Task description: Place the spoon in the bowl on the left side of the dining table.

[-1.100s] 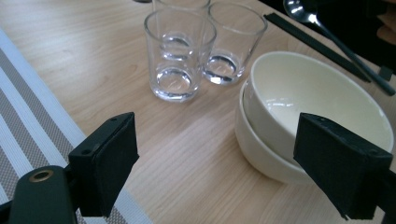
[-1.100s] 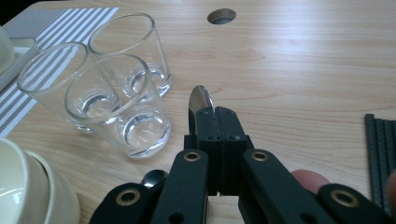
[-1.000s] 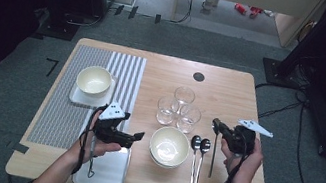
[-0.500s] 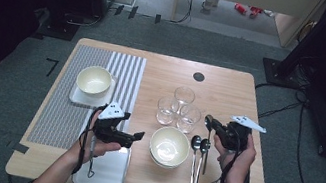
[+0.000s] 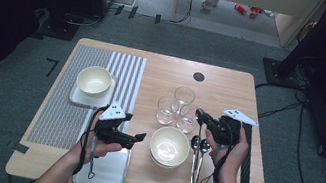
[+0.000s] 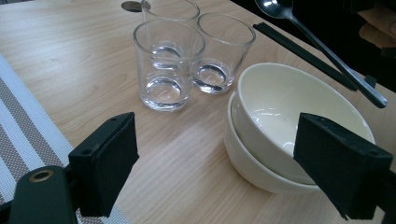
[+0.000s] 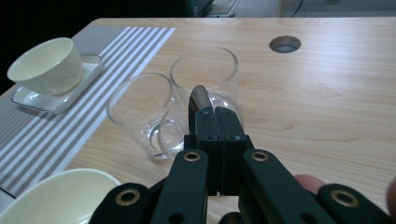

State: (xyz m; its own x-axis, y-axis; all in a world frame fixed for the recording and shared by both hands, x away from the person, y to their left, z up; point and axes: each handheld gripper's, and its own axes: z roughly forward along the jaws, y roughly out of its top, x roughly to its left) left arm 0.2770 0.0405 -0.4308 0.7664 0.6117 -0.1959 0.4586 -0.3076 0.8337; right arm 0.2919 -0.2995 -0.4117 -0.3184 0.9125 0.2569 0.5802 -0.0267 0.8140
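Right gripper: your jaws pinched tight on a spoon, lifted (bowl-end up) beside the glasses. Left gripper: your jaws spread wide, empty, facing the stacked bowls.

Place: a lab or recording room is suggested, not a home.
Floor: grey carpet is laid, with tape marks stuck beside the table.
Cables: black leads are run across the floor near dark stands.
Surroundings: black curtains or dark equipment are set on both sides.
Table: a plain wooden table with a cable hole is used, as on an office desk.
Setup: tableware is laid out as a staged place setting on a striped mat.
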